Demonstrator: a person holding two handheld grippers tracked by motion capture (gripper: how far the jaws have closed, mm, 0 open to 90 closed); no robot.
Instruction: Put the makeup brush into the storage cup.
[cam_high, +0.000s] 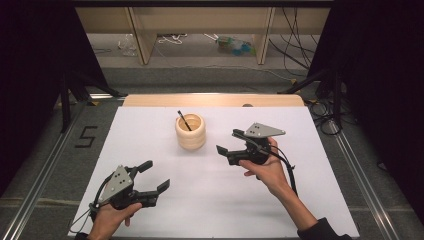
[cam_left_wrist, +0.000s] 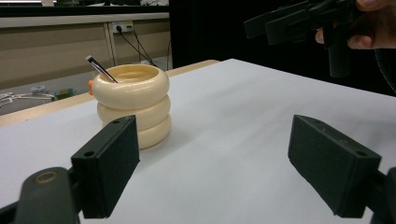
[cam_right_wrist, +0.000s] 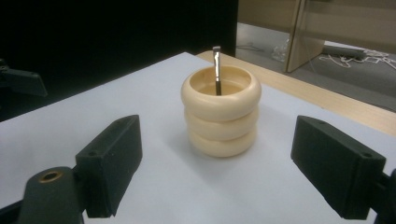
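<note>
A cream ribbed cup (cam_high: 190, 131) stands upright on the white table sheet (cam_high: 215, 200), past its middle. A thin dark brush (cam_high: 184, 120) leans inside it, tip up. My left gripper (cam_high: 155, 176) is near the front left, open and empty, its jaws pointing toward the cup. My right gripper (cam_high: 228, 142) hovers just right of the cup, open and empty. In the left gripper view the cup (cam_left_wrist: 132, 105) and brush (cam_left_wrist: 100, 67) sit beyond the left jaw, with the right gripper (cam_left_wrist: 299, 21) at the top right. The right gripper view has the cup (cam_right_wrist: 221, 112) and brush (cam_right_wrist: 216, 70) centred between the jaws.
A wooden table edge (cam_high: 215, 100) runs along the far side. Black curtains (cam_high: 30, 75) flank the table. Beyond it lie floor cables (cam_high: 172, 39) and wooden shelf legs (cam_high: 142, 35). A "5" mark (cam_high: 86, 136) is on the floor at left.
</note>
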